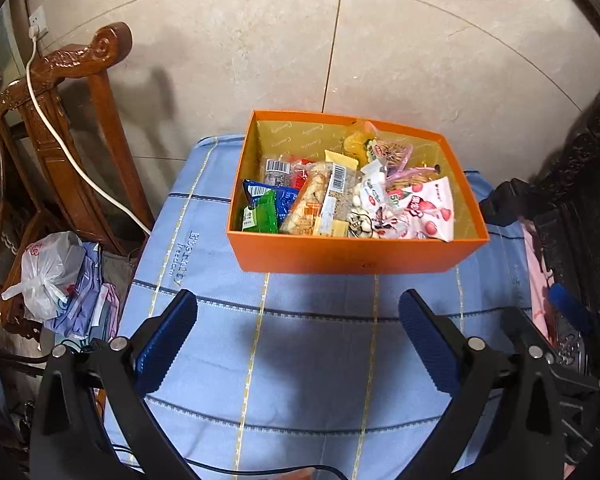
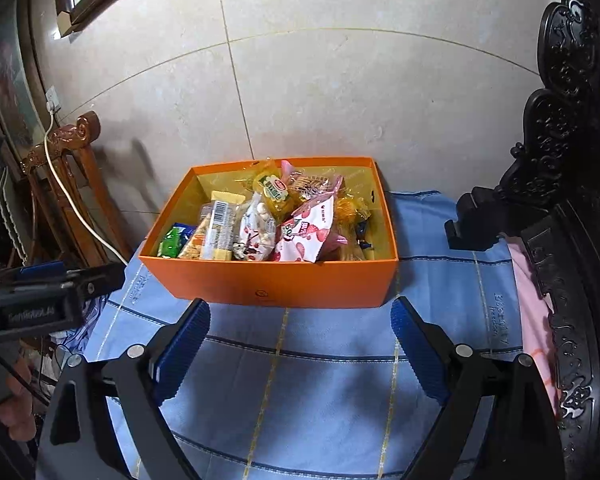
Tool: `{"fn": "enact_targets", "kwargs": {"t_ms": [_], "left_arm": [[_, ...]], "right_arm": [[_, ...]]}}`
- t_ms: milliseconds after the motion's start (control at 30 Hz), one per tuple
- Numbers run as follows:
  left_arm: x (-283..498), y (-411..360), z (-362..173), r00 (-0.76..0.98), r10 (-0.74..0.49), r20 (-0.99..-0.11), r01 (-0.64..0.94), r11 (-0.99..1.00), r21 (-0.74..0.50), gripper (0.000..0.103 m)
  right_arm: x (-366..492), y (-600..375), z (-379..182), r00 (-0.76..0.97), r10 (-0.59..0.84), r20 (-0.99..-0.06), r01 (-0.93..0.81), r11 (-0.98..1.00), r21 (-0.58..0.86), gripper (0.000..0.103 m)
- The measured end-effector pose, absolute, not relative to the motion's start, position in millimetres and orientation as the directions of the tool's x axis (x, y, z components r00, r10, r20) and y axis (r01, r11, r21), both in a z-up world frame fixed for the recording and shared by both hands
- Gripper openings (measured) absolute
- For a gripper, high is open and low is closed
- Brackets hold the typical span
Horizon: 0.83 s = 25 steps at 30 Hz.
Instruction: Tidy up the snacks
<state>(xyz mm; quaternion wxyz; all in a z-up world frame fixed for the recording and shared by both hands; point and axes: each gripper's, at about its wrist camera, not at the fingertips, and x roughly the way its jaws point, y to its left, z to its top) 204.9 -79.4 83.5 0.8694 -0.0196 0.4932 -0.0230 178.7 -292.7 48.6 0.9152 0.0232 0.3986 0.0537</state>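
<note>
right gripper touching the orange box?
Apart. In the right wrist view the right gripper stands open, with blue cloth showing between its fingertips and the orange box.

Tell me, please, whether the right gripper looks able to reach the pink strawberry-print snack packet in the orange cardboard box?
Probably yes. The right gripper is open and empty, the orange cardboard box has no lid, and the pink strawberry-print snack packet lies on top near the front wall.

The blue cloth lies bare from its near edge up to the orange box, which stands at the far edge against the tiled wall. A brown carved chair crowds the left edge, dark carved furniture the right.
</note>
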Motion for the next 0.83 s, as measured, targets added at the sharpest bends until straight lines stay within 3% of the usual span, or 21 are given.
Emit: {"fn": "enact_targets", "kwargs": {"t_ms": [833], "left_arm": [[165.0, -65.8, 95.7, 0.54, -0.027, -0.841, -0.001, 0.999, -0.032, 0.099]], "right_arm": [[155.2, -288.8, 63.7, 0.696, 0.106, -0.71, -0.085, 0.994, 0.065, 0.092]]}}
